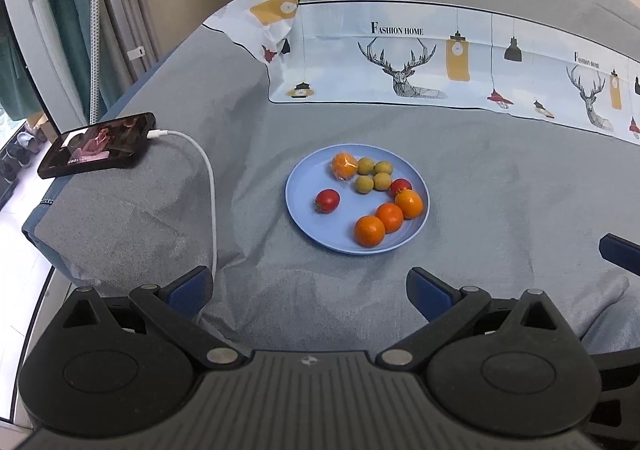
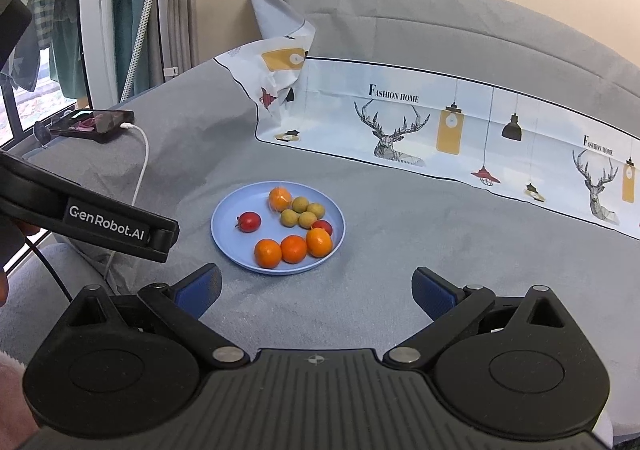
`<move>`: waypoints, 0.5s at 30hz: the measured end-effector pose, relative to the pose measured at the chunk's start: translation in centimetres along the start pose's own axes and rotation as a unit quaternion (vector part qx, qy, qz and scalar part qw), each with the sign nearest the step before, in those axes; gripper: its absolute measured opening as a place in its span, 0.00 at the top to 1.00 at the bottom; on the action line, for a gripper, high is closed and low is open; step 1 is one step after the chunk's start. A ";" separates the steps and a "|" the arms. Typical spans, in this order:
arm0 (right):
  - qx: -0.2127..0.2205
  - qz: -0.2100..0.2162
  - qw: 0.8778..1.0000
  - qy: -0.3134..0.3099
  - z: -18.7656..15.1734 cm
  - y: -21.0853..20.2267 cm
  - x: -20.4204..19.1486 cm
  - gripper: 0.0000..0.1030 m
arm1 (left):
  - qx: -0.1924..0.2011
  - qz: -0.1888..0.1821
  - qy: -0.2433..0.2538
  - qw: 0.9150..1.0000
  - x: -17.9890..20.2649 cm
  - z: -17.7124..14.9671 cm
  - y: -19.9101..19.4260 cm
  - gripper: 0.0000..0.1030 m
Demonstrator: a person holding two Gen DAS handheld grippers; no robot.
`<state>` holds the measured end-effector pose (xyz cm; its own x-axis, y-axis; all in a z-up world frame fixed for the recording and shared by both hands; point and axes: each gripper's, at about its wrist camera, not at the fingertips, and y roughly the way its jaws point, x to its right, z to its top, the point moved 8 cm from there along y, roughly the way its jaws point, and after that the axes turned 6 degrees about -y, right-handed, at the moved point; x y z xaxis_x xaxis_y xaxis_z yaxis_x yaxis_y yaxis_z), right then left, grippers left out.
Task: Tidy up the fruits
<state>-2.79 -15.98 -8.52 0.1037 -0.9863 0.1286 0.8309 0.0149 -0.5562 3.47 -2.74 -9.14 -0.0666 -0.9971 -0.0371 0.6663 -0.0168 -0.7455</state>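
Resting mid-frame on nubbly grey fabric, a round matte-blue plate [image 1: 304, 210] holds glossy oranges [image 1: 369, 230], tomatoes [image 1: 327, 200] and dull-green fruits [image 1: 373, 175] (both tools [image 1: 310, 290] [image 2: 318, 290] hover nearby, fingers spread, empty).

I count one plate [image 1: 304, 218]. On it: four oranges [image 1: 369, 230], one of them wrapped in clear film; four small green fruits [image 1: 382, 182]; two red fruits [image 1: 327, 200]. Off the plate I see one phone [image 1: 98, 150], one cable [image 1: 208, 186] and one printed cloth [image 1: 440, 62].
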 end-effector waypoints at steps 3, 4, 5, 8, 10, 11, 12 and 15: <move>-0.001 0.001 1.000 0.001 -0.1 0.0 0.1 0.02 | 0.000 0.000 0.004 1.000 0.2 0.0 0.0 0.00; -0.001 0.001 1.000 0.001 -0.1 0.0 0.1 0.02 | 0.000 0.000 0.005 1.000 0.2 0.0 0.0 0.00; -0.001 0.001 1.000 0.001 -0.1 0.0 0.1 0.02 | 0.001 0.001 0.006 1.000 0.2 0.0 -0.1 0.00; -0.001 0.001 1.000 0.001 -0.1 0.0 0.1 0.02 | -0.001 0.002 0.008 1.000 0.4 -0.1 0.0 0.00; -0.001 0.001 1.000 0.001 -0.1 0.0 0.1 0.02 | -0.001 0.002 0.008 1.000 0.4 -0.1 0.0 0.00; 0.000 0.001 1.000 0.001 -0.1 0.0 0.2 0.02 | -0.001 0.003 0.009 1.000 0.4 -0.1 0.0 0.00; -0.001 0.001 1.000 0.001 -0.1 0.0 0.1 0.02 | -0.001 0.003 0.009 1.000 0.4 -0.1 0.0 0.00; -0.001 0.001 1.000 0.001 -0.1 0.0 0.1 0.02 | 0.000 0.002 0.010 1.000 0.4 -0.1 -0.1 0.00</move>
<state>-2.80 -16.12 -8.60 0.1039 -0.9865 0.1265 0.8300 0.0159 -0.5576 3.35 -3.18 -9.14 -0.0790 -0.9954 -0.0538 0.6673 -0.0127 -0.7447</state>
